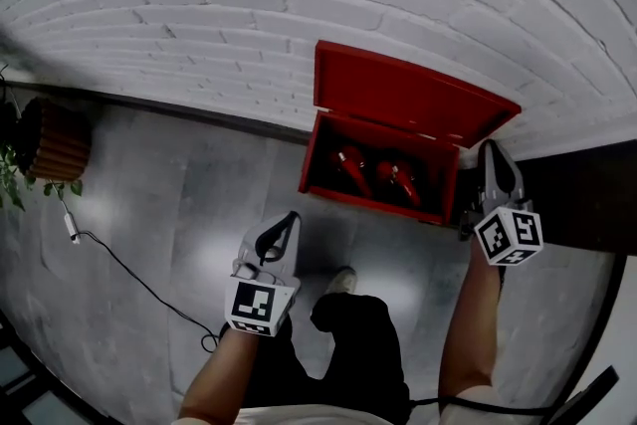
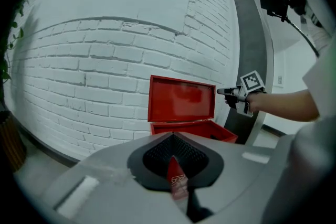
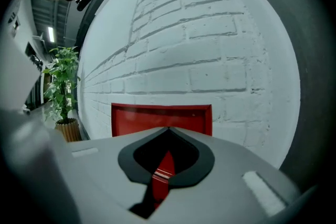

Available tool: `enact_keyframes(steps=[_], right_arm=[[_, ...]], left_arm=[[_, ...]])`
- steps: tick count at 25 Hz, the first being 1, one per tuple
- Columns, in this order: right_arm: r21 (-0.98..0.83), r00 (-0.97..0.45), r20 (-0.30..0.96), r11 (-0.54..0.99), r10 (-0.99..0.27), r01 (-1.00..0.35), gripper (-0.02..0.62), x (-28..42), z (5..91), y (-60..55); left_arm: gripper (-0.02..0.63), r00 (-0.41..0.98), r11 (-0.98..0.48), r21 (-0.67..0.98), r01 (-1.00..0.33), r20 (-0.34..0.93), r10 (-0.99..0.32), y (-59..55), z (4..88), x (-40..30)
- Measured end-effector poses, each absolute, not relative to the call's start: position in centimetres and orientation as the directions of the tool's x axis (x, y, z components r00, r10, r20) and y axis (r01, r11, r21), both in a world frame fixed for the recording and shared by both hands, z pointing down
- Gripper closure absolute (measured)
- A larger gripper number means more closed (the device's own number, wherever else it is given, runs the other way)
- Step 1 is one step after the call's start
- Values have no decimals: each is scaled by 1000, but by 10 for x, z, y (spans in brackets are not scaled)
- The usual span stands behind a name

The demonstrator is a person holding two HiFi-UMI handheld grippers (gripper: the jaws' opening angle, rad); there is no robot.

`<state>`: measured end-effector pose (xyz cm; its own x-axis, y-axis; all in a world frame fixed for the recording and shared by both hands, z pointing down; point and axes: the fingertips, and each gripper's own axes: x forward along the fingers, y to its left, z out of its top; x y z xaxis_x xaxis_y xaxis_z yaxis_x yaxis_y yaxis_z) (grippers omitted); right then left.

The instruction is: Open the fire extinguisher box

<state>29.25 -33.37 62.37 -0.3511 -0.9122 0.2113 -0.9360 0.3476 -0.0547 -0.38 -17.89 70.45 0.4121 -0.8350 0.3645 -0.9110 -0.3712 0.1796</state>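
The red fire extinguisher box (image 1: 370, 203) stands on the floor against the white brick wall. Its lid (image 1: 398, 100) is raised and leans back on the wall. Two red extinguishers (image 1: 352, 169) lie inside. My left gripper (image 1: 292, 217) hangs shut and empty over the floor, a short way in front of the box's left end. In the left gripper view its jaws (image 2: 173, 135) point at the open lid (image 2: 181, 99). My right gripper (image 1: 489, 146) is shut and empty beside the box's right end, just below the lid's right corner. Whether it touches the box is unclear.
A ribbed plant pot (image 1: 55, 139) with green leaves stands at the far left by the wall. A thin cable (image 1: 119, 264) runs across the grey floor. A dark panel (image 1: 587, 194) lies right of the box. My shoe (image 1: 341, 281) is just behind the left gripper.
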Motion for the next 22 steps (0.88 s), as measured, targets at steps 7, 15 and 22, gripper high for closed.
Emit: enact_keyframes(steps=[7, 15, 22], right_arm=[[-45, -400, 259, 403, -879, -914, 592, 262, 642, -278], [-97, -407, 297, 397, -864, -913, 592, 251, 611, -221], [-109, -384, 285, 368, -878, -923, 592, 247, 518, -184]], left_arm=[[603, 432, -410, 142, -901, 384, -816, -195, 695, 1], [603, 449, -438, 121, -891, 384, -806, -209, 630, 10], [603, 481, -479, 103, -872, 368, -796, -205, 526, 24]])
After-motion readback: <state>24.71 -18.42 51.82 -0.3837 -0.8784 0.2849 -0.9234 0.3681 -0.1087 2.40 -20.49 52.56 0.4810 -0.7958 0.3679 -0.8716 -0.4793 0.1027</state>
